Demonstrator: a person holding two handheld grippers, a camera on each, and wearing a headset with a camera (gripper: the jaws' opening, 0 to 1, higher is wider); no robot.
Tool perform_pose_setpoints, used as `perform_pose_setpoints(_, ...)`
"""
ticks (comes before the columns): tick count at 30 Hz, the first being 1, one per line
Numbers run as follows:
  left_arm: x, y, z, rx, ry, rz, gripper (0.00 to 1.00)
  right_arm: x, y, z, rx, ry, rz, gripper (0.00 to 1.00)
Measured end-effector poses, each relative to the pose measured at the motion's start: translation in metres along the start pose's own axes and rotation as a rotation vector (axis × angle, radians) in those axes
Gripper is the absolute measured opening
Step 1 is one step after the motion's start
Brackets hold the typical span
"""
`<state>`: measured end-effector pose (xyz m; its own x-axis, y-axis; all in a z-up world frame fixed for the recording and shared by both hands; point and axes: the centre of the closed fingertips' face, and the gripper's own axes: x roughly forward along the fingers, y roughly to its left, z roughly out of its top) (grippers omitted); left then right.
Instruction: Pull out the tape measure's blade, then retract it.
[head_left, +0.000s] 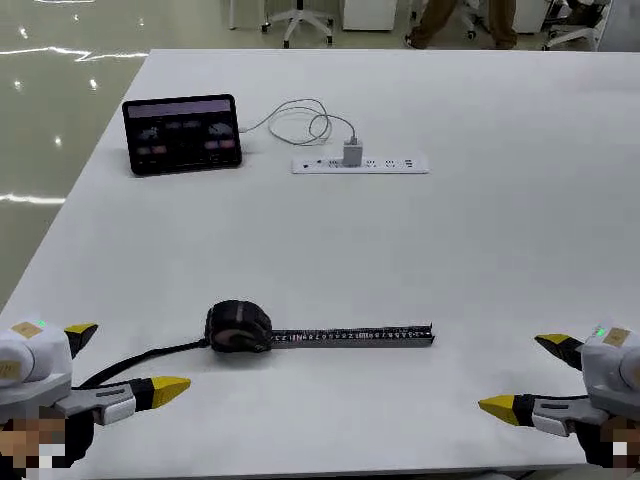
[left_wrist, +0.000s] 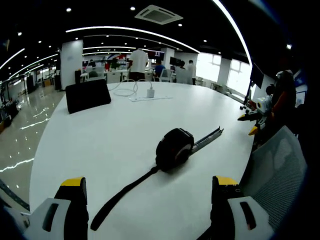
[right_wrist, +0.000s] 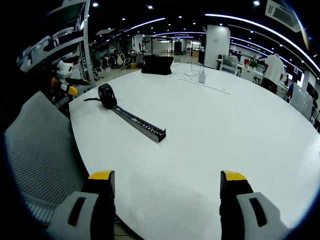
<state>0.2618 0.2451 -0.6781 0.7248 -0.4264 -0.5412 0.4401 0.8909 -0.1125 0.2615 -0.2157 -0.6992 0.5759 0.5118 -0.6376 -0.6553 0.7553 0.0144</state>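
Note:
A black tape measure (head_left: 238, 326) lies on the white table (head_left: 400, 240), its blade (head_left: 352, 336) drawn out to the right and a black strap (head_left: 130, 364) trailing left. My left gripper (head_left: 125, 360) is open near the front left edge, beside the strap and apart from the case. In the left gripper view the tape measure (left_wrist: 173, 148) sits ahead between the yellow-tipped jaws, with the strap (left_wrist: 125, 192) running toward them. My right gripper (head_left: 540, 375) is open at the front right, well clear of the blade tip. The right gripper view shows the tape measure (right_wrist: 107, 95) and blade (right_wrist: 139, 123) at left.
A dark tablet (head_left: 182, 133) stands at the back left. A white power strip (head_left: 360, 164) with a charger and coiled cable (head_left: 300, 122) lies at the back centre. A mesh chair (right_wrist: 42, 160) stands by the table's near edge. People and office chairs stand beyond the table.

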Motion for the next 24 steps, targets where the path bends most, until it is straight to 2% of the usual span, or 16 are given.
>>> perform_pose_setpoints(5, -0.007, 0.003, -0.004, -0.019, 0.005, 0.008, 1.0, -0.01, 0.002, -0.003, 0.025, -0.015, 0.006, 0.87)
perform_pose_setpoints(10, -0.011, 0.001, -0.003, -0.034, -0.002, 0.001, 1.0, -0.02, 0.004, -0.007, 0.029, -0.013, 0.007, 0.93)
perform_pose_setpoints(13, -0.013, -0.001, -0.003, -0.019, -0.005, -0.007, 1.0, -0.026, 0.012, -0.011, 0.003, 0.007, 0.026, 0.97)
perform_pose_setpoints(18, -0.016, -0.003, -0.004, -0.013, 0.001, -0.013, 1.0, -0.033, 0.006, -0.014, 0.007, 0.002, 0.027, 1.0)
perform_pose_setpoints(22, -0.018, -0.008, -0.008, 0.032, 0.03, -0.028, 1.0, -0.037, 0.006, -0.018, -0.005, 0.009, 0.019, 1.0)
perform_pose_setpoints(24, -0.019, -0.009, -0.007, 0.038, 0.031, -0.031, 1.0, -0.039, 0.004, -0.019, -0.004, 0.009, 0.014, 1.0)
